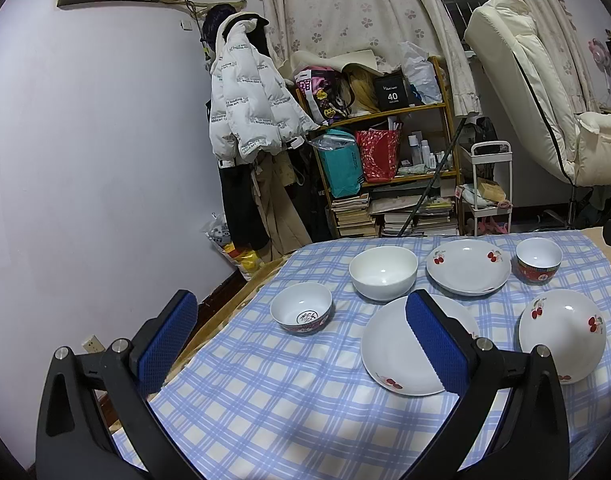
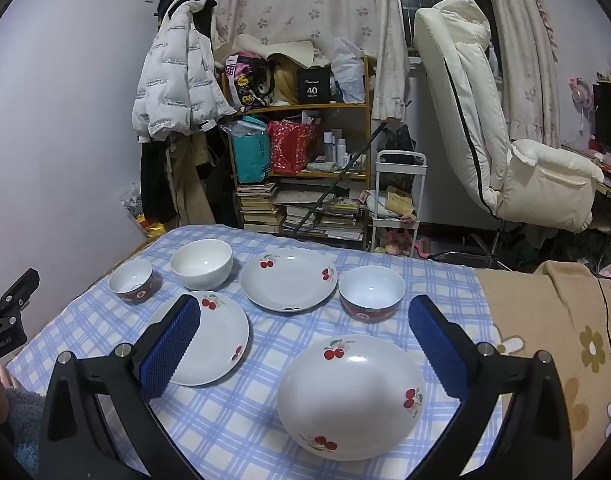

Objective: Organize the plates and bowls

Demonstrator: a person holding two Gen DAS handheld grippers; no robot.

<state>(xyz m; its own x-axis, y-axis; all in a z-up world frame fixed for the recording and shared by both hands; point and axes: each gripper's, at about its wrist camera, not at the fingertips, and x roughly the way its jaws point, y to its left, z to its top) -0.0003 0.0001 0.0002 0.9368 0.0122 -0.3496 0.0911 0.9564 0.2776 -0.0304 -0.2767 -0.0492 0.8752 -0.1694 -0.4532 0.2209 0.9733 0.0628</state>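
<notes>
On the blue checked cloth point(image 2: 241, 412) six dishes sit apart, nothing stacked; both tongs, the left gripper point(image 1: 301, 344) and right gripper point(image 2: 301, 344), gape wide and empty; the overturned cherry plate point(image 2: 349, 396) lies nearest the right, dome up, being round, without a long axis; best to pinch its rim gently and flip it first.

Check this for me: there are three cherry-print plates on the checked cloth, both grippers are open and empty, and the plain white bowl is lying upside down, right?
Not quite. The plain white bowl stands upright, its hollow showing in both wrist views. The rest holds: three cherry-print plates, with the left gripper and right gripper open and empty.
</notes>
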